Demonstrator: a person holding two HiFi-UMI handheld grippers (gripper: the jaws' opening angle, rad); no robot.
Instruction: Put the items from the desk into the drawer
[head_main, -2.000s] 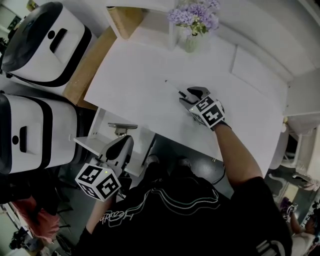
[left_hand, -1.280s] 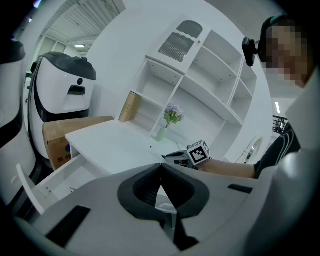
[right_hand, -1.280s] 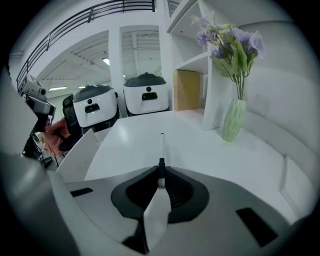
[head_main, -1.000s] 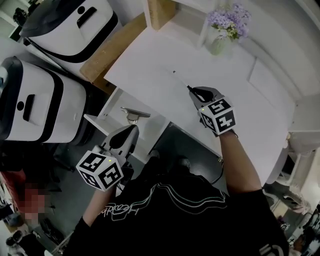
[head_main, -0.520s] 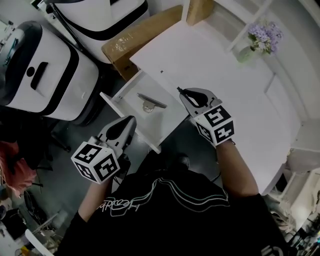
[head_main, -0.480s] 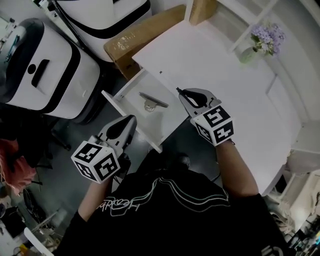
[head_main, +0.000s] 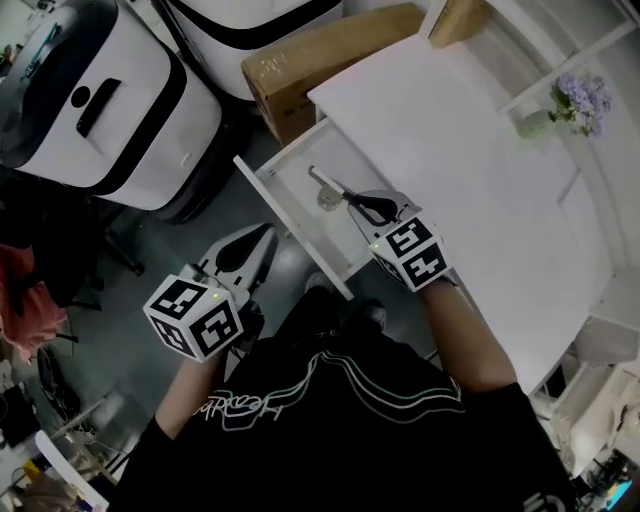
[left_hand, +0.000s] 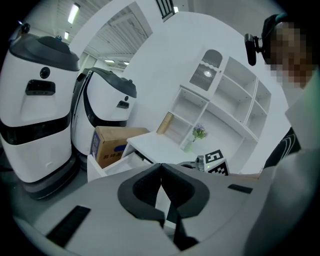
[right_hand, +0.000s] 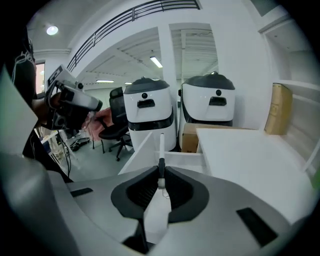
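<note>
The right gripper (head_main: 368, 204) has brought the pen (right_hand: 161, 146), seemingly, over the drawer (head_main: 287, 190)

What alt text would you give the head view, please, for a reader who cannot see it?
Seen from above, the right gripper holds a thin pen over the open white drawer of the white desk. The left gripper, shut and empty, hangs outside the drawer front.

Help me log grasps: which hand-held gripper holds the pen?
The right hand-held gripper: its jaws clamp the pen over the open drawer. The left hand-held gripper is shut and empty.
</note>
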